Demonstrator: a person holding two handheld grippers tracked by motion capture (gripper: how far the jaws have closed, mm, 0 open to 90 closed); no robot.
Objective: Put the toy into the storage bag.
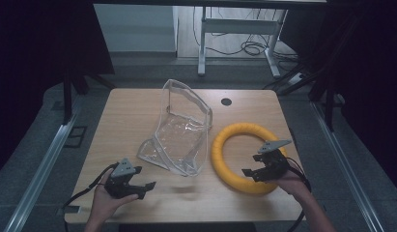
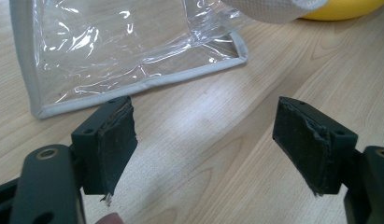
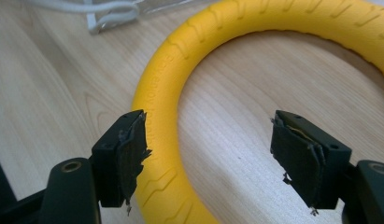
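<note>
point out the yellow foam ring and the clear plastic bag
yellow foam ring [image 1: 220, 151]: high view, left side of the hoop
clear plastic bag with grey trim [image 2: 133, 88]: left gripper view, grey bottom edge

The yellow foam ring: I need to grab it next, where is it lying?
In the high view the yellow foam ring lies flat on the wooden table's right half, beside the clear plastic bag, under the right gripper.

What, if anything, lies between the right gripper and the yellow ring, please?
Nothing visible: the right gripper hangs open right over the yellow ring, with bare table between its jaws.
</note>
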